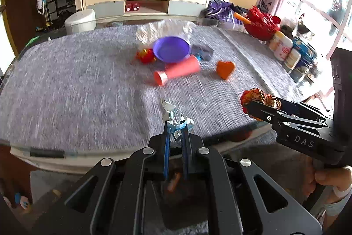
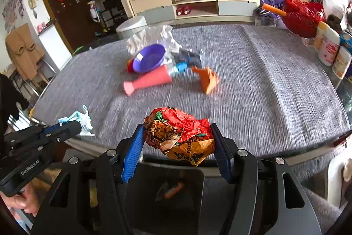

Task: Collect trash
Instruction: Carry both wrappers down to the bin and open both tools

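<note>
My left gripper point(image 1: 176, 124) is shut on a crumpled white and light-blue face mask point(image 1: 172, 115), held above the table's near edge; it also shows in the right wrist view point(image 2: 77, 119). My right gripper point(image 2: 178, 136) is shut on a crumpled red and orange wrapper point(image 2: 180, 133), held above the near edge; it also shows in the left wrist view point(image 1: 259, 98). Below both grippers stands a dark bin point(image 2: 167, 191) with some trash inside.
On the grey table point(image 1: 77, 80) lie a purple bowl point(image 1: 171, 49), a pink cup on its side point(image 1: 178, 72), an orange paper piece point(image 1: 225, 68), a clear plastic bag point(image 1: 162, 29) and small wrappers. Bottles and a red bag point(image 1: 261, 23) stand at the right edge.
</note>
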